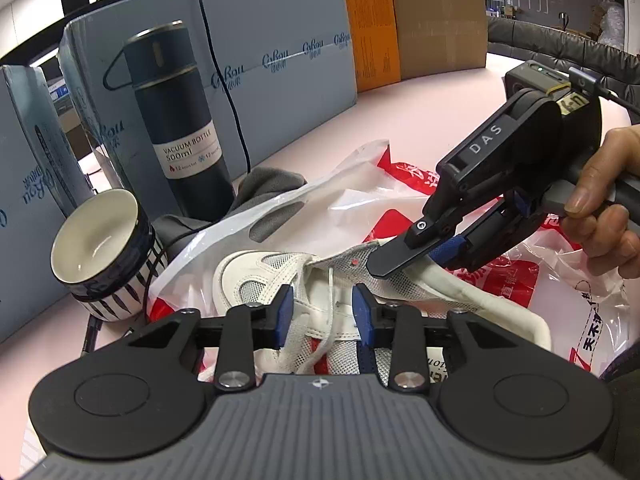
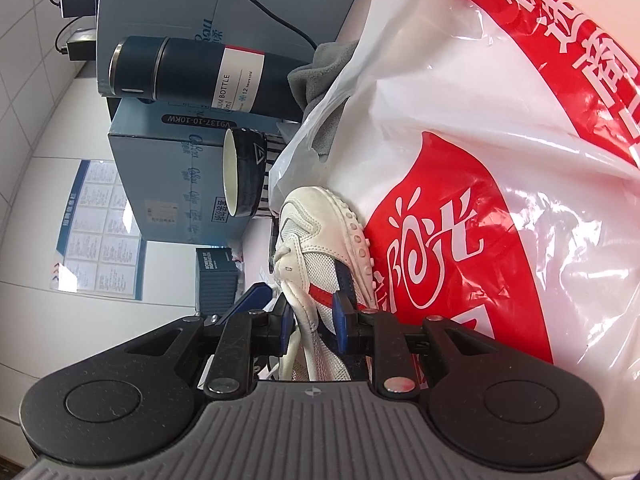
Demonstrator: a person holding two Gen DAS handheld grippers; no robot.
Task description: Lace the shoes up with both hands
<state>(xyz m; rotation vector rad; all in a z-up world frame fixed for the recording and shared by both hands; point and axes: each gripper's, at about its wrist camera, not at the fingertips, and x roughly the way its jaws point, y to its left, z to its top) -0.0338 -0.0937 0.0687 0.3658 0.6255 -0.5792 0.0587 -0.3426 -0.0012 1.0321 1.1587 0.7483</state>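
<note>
A white mesh sneaker (image 1: 272,272) (image 2: 320,224) with red and blue stripes lies on a plastic bag, its toe pointing away from me. My left gripper (image 1: 323,314) stands open over the shoe's tongue. A white lace (image 1: 330,300) runs loosely between its blue pads (image 1: 285,314) and is not pinched. My right gripper (image 1: 394,258) (image 2: 313,314), held by a hand (image 1: 600,200), comes in from the right and is shut on the shoe's side flap. In the right wrist view another stretch of lace (image 2: 294,344) hangs by its left finger.
The red-and-white plastic bag (image 1: 400,200) (image 2: 480,160) is spread over the pink table (image 1: 400,112). A striped mug (image 1: 100,248) (image 2: 244,176), a dark vacuum bottle (image 1: 176,120) (image 2: 200,76) and a grey cloth (image 1: 268,184) stand left of the shoe. Blue boxes (image 1: 280,60) wall the back.
</note>
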